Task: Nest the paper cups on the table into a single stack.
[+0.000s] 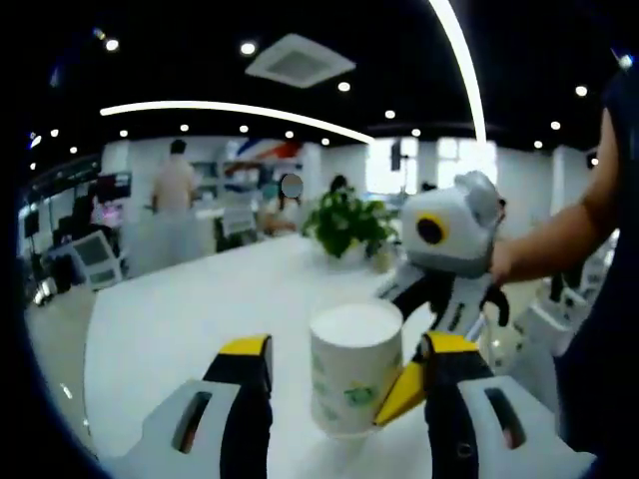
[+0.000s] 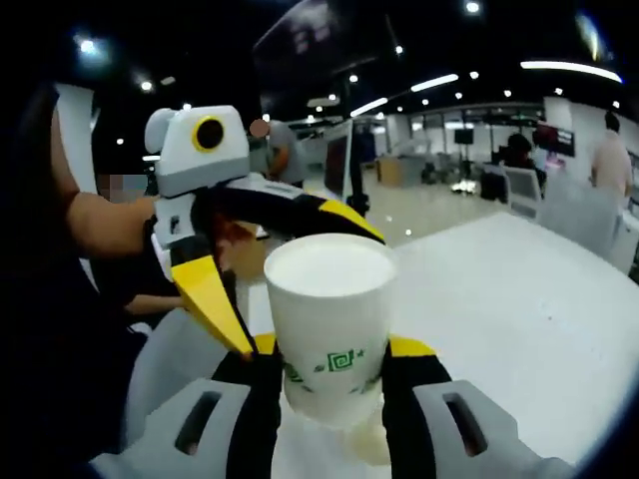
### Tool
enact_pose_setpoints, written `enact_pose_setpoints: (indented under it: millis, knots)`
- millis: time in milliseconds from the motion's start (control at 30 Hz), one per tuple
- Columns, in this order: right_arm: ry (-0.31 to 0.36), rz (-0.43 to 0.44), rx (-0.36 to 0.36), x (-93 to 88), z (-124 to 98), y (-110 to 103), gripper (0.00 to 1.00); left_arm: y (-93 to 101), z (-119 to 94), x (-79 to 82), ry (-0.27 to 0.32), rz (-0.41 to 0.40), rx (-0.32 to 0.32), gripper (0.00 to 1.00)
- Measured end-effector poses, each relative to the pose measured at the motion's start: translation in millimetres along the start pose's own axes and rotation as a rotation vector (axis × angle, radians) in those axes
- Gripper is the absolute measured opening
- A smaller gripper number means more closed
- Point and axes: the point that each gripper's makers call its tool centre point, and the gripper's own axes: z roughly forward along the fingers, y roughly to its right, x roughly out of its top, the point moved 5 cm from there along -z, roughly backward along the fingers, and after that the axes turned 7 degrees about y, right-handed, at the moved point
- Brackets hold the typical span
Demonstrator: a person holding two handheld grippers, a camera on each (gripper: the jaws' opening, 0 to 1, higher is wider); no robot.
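A white paper cup (image 2: 329,319) with a green logo stands upright between the jaws of my right gripper (image 2: 336,349), which is shut on its lower half. The left gripper (image 2: 290,284) reaches in from the left, and its yellow fingers (image 2: 212,291) straddle the cup without closing. In the left gripper view the same cup (image 1: 354,371) sits between the wide-apart jaws of my left gripper (image 1: 347,361), which is open. A yellow pad touches the cup's right side. The right gripper (image 1: 439,299) hangs behind it, held by a hand. The cup's base is hidden.
The white table (image 1: 190,319) stretches away to a potted plant (image 1: 349,225) at its far end. The person's arm (image 1: 559,239) comes in from the right. People and office chairs stand in the background, and the table's edge (image 2: 589,399) runs at the right.
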Motion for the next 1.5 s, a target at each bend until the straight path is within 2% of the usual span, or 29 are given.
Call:
enact_pose_setpoints:
  millis: [267,433,533,767,967,1000,1033,1133,1267,1300,1400,1500]
  knots:
    - [-0.002,-0.027,0.02,2.3,-2.6,-3.3,0.36,5.4,5.5,1.1,-0.006,-0.017,-0.042,0.52]
    - [0.012,-0.05,0.074,4.7,-4.2,-9.3,0.36,10.5,6.9,2.6,-0.007,-0.022,-0.076,0.48]
    - [0.019,-0.082,0.104,4.6,-4.2,-12.1,0.36,18.9,6.8,3.6,-0.004,-0.023,-0.141,0.48]
    - [0.004,-0.092,0.148,5.8,-4.9,-17.0,0.37,16.7,6.5,3.5,-0.014,-0.021,-0.15,0.43]
    - [0.047,-0.075,0.144,11.4,-6.6,-13.1,0.41,15.4,7.3,8.8,0.01,-0.013,-0.147,0.42]
    - [0.061,-0.081,0.142,12.7,-7.4,-12.8,0.43,15.3,6.8,11.8,0.022,-0.015,-0.147,0.42]
    - [0.091,-0.096,0.104,15.8,-8.3,-8.3,0.49,14.9,6.5,15.1,0.038,-0.016,-0.145,0.42]
    - [0.153,-0.055,0.056,20.5,-12.6,-1.2,0.64,13.4,5.1,22.8,0.068,-0.018,-0.137,0.41]
    - [0.216,-0.042,-0.017,24.2,-23.8,6.9,0.67,10.5,3.7,32.5,0.102,-0.019,-0.127,0.41]
    - [0.254,-0.043,-0.059,26.5,-28.5,10.3,0.7,9.0,3.0,35.6,0.117,-0.023,-0.122,0.41]
    - [0.344,-0.026,-0.123,30.2,-41.8,12.3,0.85,6.7,1.6,42.8,0.152,-0.047,-0.118,0.41]
    - [0.35,-0.023,-0.156,25.0,-50.1,12.4,0.99,6.9,0.4,47.0,0.172,-0.058,-0.125,0.41]
